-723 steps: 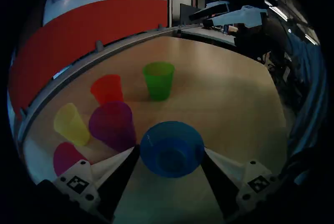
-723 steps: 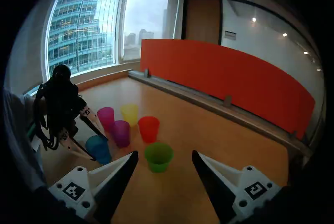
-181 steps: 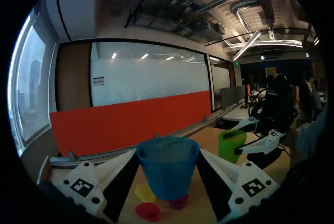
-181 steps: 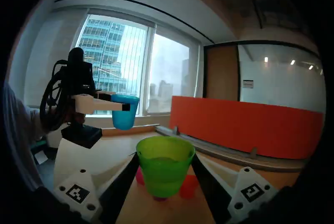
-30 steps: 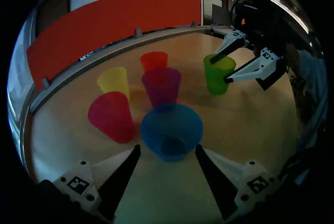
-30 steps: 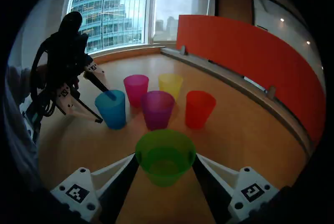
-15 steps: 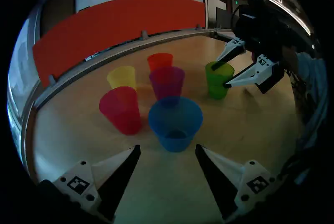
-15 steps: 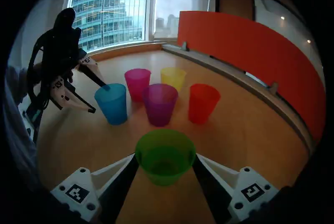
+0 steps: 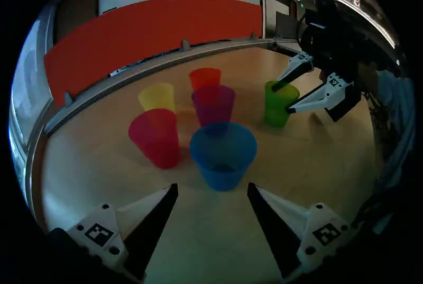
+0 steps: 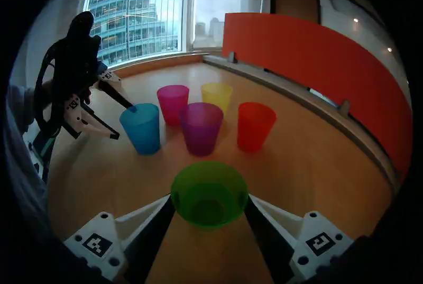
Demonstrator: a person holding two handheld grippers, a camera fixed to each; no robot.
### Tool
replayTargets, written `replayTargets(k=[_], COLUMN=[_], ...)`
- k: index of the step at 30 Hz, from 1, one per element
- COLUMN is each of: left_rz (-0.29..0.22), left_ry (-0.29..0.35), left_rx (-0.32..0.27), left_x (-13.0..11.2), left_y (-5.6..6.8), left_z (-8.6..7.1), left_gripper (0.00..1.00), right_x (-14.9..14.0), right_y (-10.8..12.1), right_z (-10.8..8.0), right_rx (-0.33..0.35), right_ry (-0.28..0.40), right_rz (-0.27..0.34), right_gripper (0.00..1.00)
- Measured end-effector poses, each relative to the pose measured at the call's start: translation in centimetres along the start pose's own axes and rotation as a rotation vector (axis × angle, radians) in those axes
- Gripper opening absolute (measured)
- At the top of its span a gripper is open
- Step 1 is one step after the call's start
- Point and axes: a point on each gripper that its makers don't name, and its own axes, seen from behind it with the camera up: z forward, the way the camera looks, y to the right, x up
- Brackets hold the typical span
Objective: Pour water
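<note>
Smooth pale-wood surface point(image 10: 317, 178), orange partition point(image 10: 317, 56) beyond the purple cup point(image 10: 201, 128). Your left tool point(image 9: 211, 186) is released; the translucent blue plastic cup point(image 9: 223, 152) stands free just beside the purple cup. Your right tool point(image 10: 209, 198) flanks the tapered green cup point(image 10: 209, 186); clamped or not, you can't tell.

The left hand-held gripper point(image 9: 211, 184) tilts downward, fingers spread and empty; the right hand-held gripper point(image 10: 209, 197) pinches the green cup point(image 10: 209, 207) between both fingers.

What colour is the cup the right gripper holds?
Translucent green plastic cup; clearest in right gripper view.
</note>
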Motion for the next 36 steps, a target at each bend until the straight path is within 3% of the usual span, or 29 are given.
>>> replayTargets(k=[8, 17, 28, 36], left_rz=[-0.006, -0.025, -0.08, -0.11], left_ry=[0.006, 0.029, 0.07, 0.107], left_rx=[-0.001, 0.019, 0.075, 0.133], left_x=[0.1, 0.3, 0.3, 0.3], left_y=[0.1, -0.2, -1.2, -1.9], left_z=[-0.3, -1.7, -3.5, -4.8], left_gripper=[0.98, 0.98, 0.98, 0.98], right_x=[0.2, -0.5, -1.3, -1.9], right_y=[0.2, 0.4, 0.8, 1.1], right_z=[-0.5, -2.1, -5.1, -7.1], right_rx=[-0.01, -0.029, -0.079, -0.118], right_ry=[0.011, 0.016, 0.043, 0.083], right_rz=[0.016, 0.036, 0.046, 0.088], right_gripper=[0.99, 0.99, 1.0, 1.0])
